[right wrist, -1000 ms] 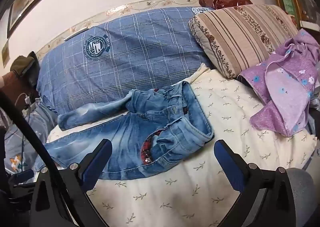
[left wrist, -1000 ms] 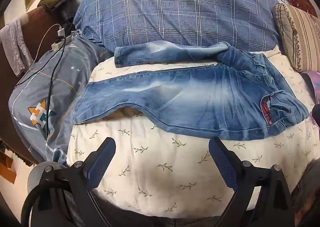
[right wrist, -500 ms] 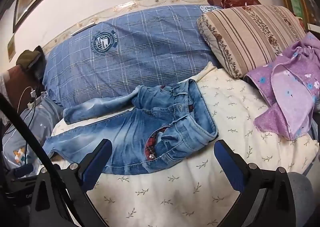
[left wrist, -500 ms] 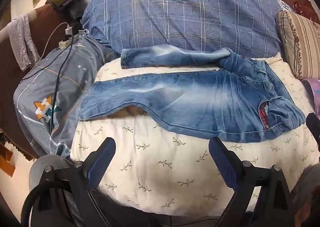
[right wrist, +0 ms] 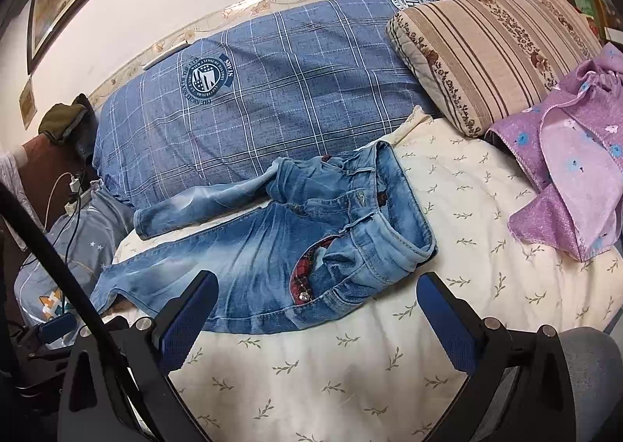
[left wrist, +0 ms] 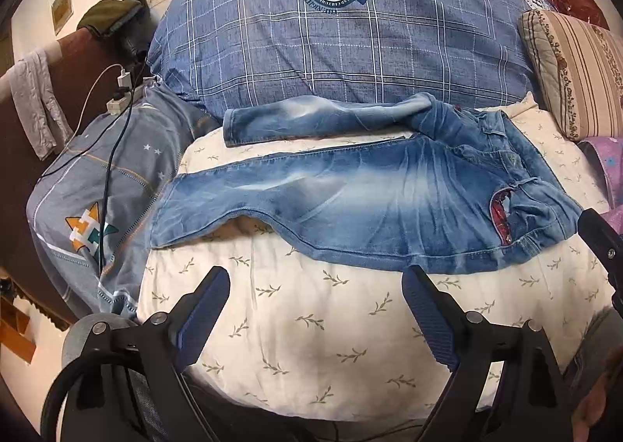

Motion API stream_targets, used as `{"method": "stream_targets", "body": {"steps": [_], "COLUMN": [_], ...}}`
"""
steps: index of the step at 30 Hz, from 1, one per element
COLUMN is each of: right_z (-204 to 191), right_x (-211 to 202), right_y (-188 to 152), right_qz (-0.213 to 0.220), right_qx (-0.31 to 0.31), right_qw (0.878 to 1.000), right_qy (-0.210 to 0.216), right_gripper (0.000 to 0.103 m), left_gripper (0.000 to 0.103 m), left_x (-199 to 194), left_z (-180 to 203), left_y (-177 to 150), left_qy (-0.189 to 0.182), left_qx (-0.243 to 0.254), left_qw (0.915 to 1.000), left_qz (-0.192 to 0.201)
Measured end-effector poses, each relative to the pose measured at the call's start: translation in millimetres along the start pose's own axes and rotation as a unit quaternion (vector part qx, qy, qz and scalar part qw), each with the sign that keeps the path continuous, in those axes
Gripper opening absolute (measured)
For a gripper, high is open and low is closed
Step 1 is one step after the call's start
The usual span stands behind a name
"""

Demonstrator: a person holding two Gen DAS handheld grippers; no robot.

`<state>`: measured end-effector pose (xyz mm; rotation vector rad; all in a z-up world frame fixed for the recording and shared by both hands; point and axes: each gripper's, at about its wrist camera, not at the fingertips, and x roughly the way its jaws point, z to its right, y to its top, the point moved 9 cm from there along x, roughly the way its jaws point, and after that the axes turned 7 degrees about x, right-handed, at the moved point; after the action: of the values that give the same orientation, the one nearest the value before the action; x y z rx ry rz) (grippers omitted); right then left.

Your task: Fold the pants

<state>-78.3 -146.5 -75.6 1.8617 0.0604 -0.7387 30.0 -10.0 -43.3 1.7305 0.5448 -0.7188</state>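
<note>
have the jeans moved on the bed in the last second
No. The jeans keep the same lie against the blue plaid pillow: far leg along its base, waistband toward the striped pillow. Only the cameras shifted.

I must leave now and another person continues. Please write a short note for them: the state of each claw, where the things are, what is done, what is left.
Left claw: open, empty, above the leaf-print quilt.
Right claw: open, empty, near the waistband.
Jeans: spread flat on the quilt, waist on the right, legs pointing left, the far leg against the blue plaid pillow.
Done: no fold is visible.
Left: lay one leg over the other, then fold the length.
</note>
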Motion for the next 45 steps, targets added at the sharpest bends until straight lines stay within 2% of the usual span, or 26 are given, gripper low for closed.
{"method": "stream_targets", "body": {"steps": [18, 45], "right_z": [-5.0, -0.7], "right_x": [-0.7, 4.0], "right_y": [-0.8, -3.2], "right_qz": [0.002, -0.008], "right_qx": [-0.008, -0.019], "right_qw": [1.0, 1.0], "right_qy": [0.003, -0.021], "right_gripper": [0.101, 0.1], "left_gripper": [0.091, 0.091], "left_x": [1.6, 9.7], "left_z": [0.0, 4.6], "left_y": [-1.8, -6.0], "left_qy": [0.0, -0.008], "left_qx": [-0.006, -0.007], "left_qw": [1.0, 0.9999], "left_qz": [-0.003, -0.011]}}
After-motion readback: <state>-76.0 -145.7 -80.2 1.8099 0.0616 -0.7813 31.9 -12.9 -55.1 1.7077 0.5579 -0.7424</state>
